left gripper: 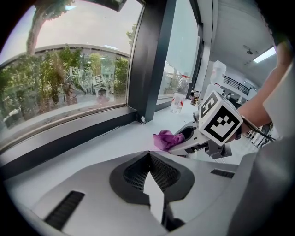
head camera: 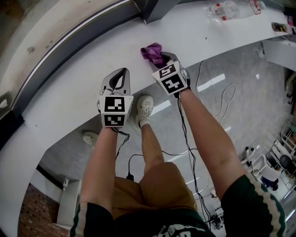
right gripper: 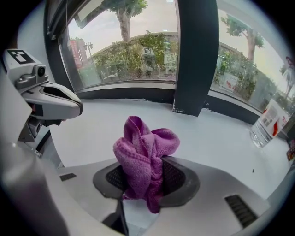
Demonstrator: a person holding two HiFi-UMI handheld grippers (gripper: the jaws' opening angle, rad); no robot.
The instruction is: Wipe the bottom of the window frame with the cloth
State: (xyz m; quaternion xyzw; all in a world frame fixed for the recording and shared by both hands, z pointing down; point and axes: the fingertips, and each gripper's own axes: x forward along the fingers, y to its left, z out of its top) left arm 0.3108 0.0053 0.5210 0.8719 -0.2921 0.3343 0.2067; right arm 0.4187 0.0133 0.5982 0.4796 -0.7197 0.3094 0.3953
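A crumpled purple cloth (head camera: 151,51) (right gripper: 143,154) is bunched between the jaws of my right gripper (head camera: 160,59) (right gripper: 143,193), which is shut on it just above the white sill (head camera: 83,83). The left gripper view shows the same cloth (left gripper: 165,138) at the right gripper's tip. My left gripper (head camera: 120,74) (left gripper: 148,156) hovers over the sill to the left of the right one, its jaws shut together with nothing between them. The dark bottom rail of the window frame (head camera: 69,44) (left gripper: 69,133) (right gripper: 133,94) runs along the far side of the sill, beyond both grippers.
A dark upright post (head camera: 155,9) (right gripper: 196,55) stands on the sill behind the cloth. A clear plastic bottle (head camera: 226,10) (right gripper: 267,122) lies farther right on the sill. Below the sill's near edge are the person's legs, a shoe (head camera: 144,107) and cables (head camera: 222,99) on the floor.
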